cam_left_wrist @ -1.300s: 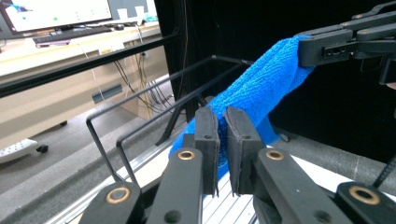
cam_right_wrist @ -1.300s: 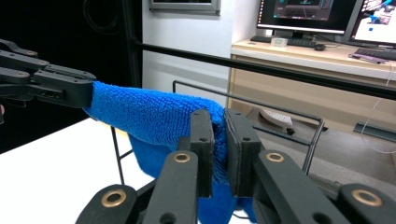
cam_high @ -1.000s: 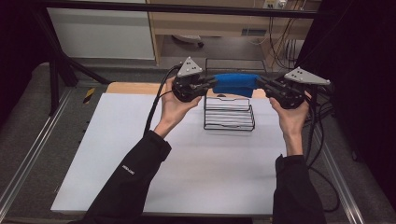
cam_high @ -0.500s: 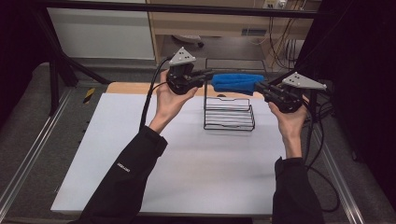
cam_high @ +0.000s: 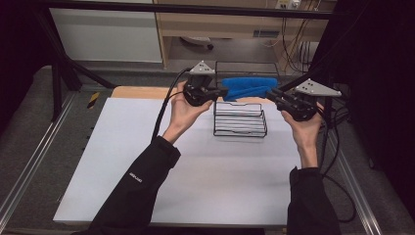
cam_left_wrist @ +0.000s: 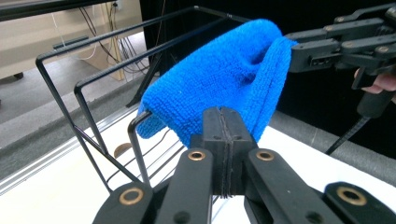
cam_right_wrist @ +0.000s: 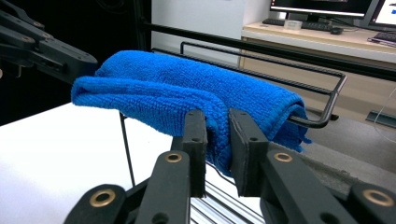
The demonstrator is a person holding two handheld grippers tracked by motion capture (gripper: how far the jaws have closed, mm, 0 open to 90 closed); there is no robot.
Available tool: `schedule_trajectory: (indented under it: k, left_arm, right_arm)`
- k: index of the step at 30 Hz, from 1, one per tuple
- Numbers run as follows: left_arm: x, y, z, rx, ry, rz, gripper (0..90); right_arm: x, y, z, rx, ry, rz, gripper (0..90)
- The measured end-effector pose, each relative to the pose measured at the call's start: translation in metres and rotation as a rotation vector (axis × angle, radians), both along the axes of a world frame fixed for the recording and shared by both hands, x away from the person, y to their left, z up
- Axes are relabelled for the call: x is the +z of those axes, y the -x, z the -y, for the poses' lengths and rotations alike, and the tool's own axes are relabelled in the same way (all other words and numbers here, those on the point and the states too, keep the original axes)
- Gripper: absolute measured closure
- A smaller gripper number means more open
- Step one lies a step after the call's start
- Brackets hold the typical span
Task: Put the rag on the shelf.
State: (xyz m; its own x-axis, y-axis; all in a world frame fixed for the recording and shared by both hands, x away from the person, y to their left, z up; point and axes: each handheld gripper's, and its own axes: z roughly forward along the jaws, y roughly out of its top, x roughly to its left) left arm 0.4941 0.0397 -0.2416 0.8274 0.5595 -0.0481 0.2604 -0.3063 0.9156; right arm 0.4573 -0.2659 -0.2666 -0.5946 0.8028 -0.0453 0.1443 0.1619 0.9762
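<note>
A folded blue cloth (cam_high: 249, 87) lies draped over the top bars of a black wire rack (cam_high: 240, 125) at the table's far middle. My left gripper (cam_high: 224, 91) meets the cloth's left end, my right gripper (cam_high: 270, 93) its right end. In the left gripper view the jaws (cam_left_wrist: 223, 116) are pressed together at the cloth's (cam_left_wrist: 219, 70) near lower edge, beside a rack wire (cam_left_wrist: 135, 135). In the right gripper view the jaws (cam_right_wrist: 217, 121) pinch a thick fold of the cloth (cam_right_wrist: 187, 79), with a small gap between the pads.
The rack stands on a white table top (cam_high: 195, 171) with a wooden strip at its far edge. Metal rails (cam_high: 29, 166) run along both sides. Cables (cam_high: 161, 110) trail from the grippers, and a dark frame bar crosses behind the rack.
The left gripper rose half a second ago and has come back down. The cloth has stayed over the rack between the two grippers. The right gripper has barely shifted.
</note>
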Motion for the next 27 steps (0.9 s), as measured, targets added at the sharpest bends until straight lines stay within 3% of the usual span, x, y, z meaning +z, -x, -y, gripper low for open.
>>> schedule_trajectory:
  k: [8,12,18,22,27]
  left_arm:
    - [-0.008,-0.001,0.006,0.007,-0.043,0.016,89.8]
    - [-0.015,-0.002,0.008,0.012,-0.064,0.021,89.9]
    - [-0.022,-0.003,0.010,0.013,-0.081,0.033,89.9]
    - [-0.025,-0.002,0.011,0.011,-0.090,0.041,89.8]
    - [-0.030,-0.003,0.011,0.011,-0.093,0.049,89.8]
  right_arm:
    - [0.005,0.006,0.000,0.026,-0.048,-0.002,64.0]
    - [0.010,0.009,-0.004,0.036,-0.055,0.010,61.8]
    - [0.007,0.007,-0.009,0.054,-0.061,-0.029,75.9]
    - [-0.005,0.001,-0.009,0.021,-0.040,-0.089,84.4]
    - [-0.024,-0.007,-0.005,-0.024,-0.039,-0.124,86.0]
